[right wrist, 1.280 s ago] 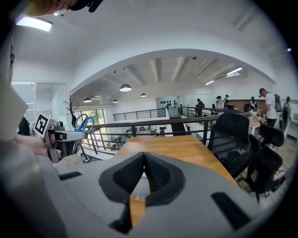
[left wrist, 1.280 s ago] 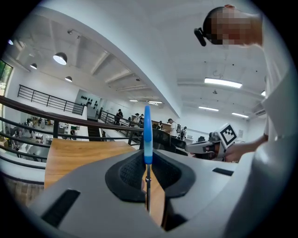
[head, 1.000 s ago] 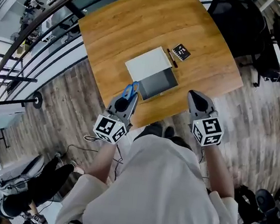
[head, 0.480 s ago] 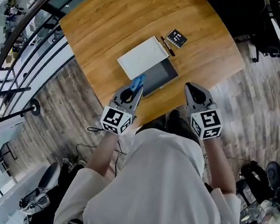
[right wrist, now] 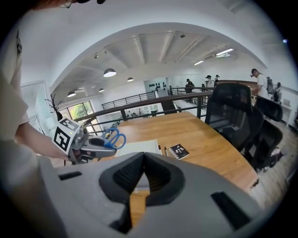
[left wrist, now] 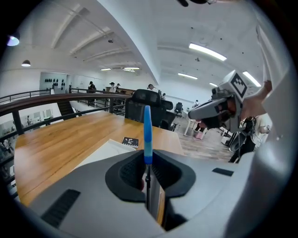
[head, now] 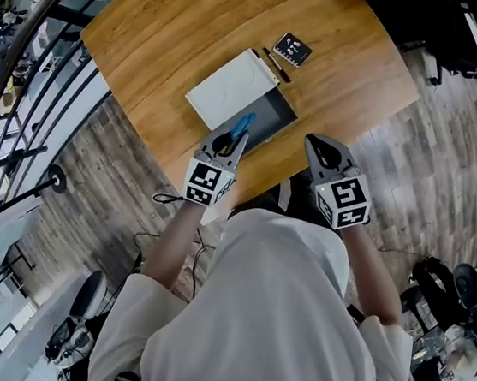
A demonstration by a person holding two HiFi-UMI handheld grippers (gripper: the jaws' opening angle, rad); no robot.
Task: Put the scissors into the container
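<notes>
Nearest you: your left gripper (head: 229, 144) is clamped narrow on the scissors (head: 242, 126). The left gripper view has the dark blades pinched between the jaws and the blue handles (left wrist: 147, 135) sticking out past the tips, edge-on.

Your right gripper (head: 317, 145) hangs beside it, apart, at the table's near edge. Its jaws (right wrist: 143, 158) meet at the tips with nothing between them.

Just beyond the left gripper: the grey container (head: 275, 121), open on its near side. In the head view the scissor handles overlap its near left corner; height above it cannot be told.

A white cover (head: 229, 89) lies over the container's far part.

Past that: a dark pen (head: 275, 65) just beside the cover's far corner, then a small black notebook (head: 292, 49), both on the wooden table (head: 180, 32).

Farthest: a black office chair (right wrist: 233, 116) beyond the table.
</notes>
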